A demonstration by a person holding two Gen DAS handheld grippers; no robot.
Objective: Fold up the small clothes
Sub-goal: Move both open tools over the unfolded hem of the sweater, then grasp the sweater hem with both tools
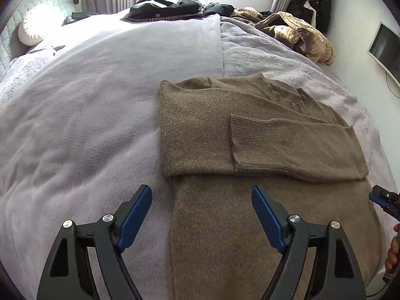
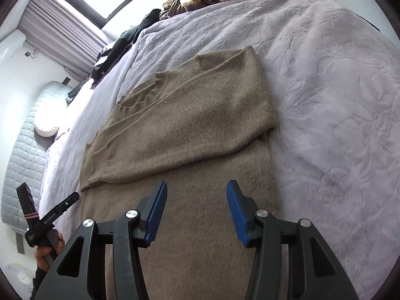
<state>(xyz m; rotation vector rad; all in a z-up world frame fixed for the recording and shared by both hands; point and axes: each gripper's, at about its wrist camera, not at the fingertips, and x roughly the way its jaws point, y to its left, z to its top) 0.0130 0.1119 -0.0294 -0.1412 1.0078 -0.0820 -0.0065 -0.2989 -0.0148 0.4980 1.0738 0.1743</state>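
The brown sweater lies flat on the bed, sleeves folded across its chest. The left gripper stands wide, the right gripper half open; both are empty above the near hem. Judged next: grasp the hem corners and fold away.

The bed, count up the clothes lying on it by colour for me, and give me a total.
Brown: 1, the sweater, spread flat with its sleeves folded in.
Cream with stripes: 1 heap at the far edge; pieces in it cannot be told apart.
Dark: 1 heap by the window; likewise uncountable.
Total: 3 groups, only 1 clearly a single garment.
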